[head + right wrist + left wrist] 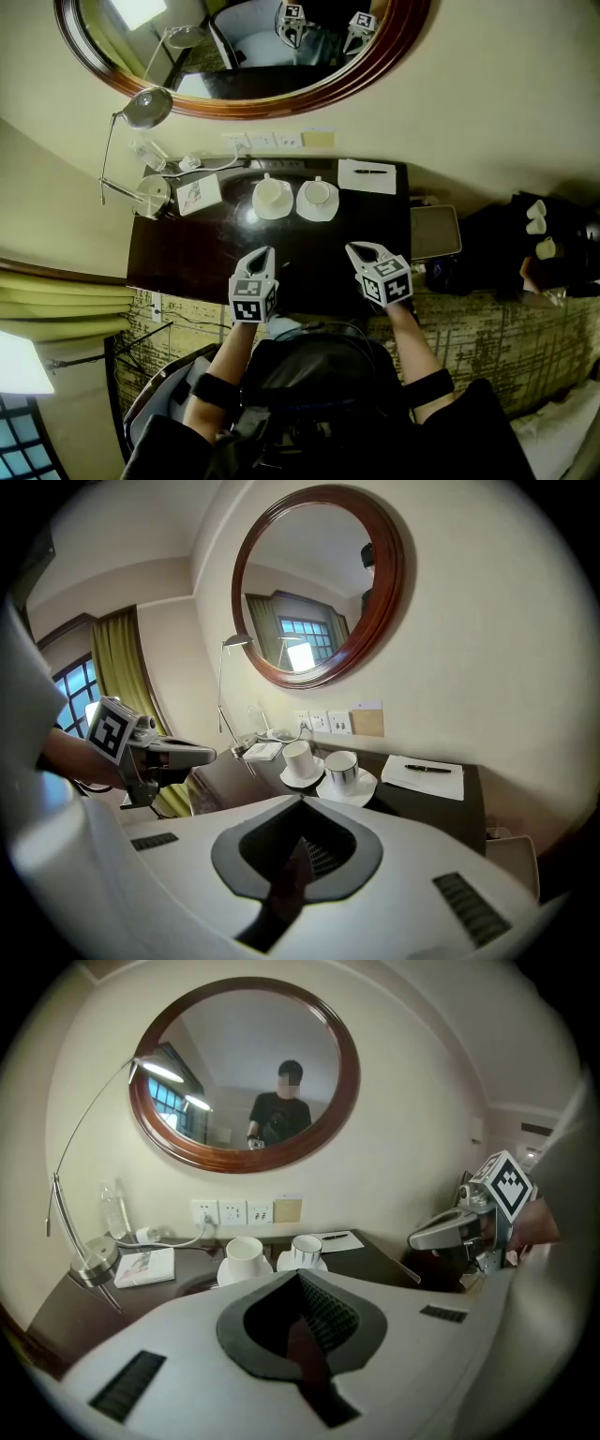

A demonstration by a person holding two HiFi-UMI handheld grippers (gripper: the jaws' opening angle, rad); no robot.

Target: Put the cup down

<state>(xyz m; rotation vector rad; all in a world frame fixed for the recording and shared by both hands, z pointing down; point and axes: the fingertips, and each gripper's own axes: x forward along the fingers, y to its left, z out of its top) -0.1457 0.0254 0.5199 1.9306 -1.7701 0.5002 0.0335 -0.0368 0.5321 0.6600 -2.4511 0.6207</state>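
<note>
Steep overhead, two low; shared desk [187, 253]

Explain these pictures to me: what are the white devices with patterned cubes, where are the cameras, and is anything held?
There is no robot here. A person holds hand-held tongs, one pair per hand, each carrying a marker cube. The head view looks down from the person's head and shows the left tongs and right tongs. The other two pictures come from cameras riding on each pair, looking along it. Both tongs are shut and empty, near the front edge of a dark desk. At the desk's back stand a left cup and a right cup, both white and on saucers. There is also a notepad with a pen, a booklet and a lamp, all under an oval mirror.
</note>
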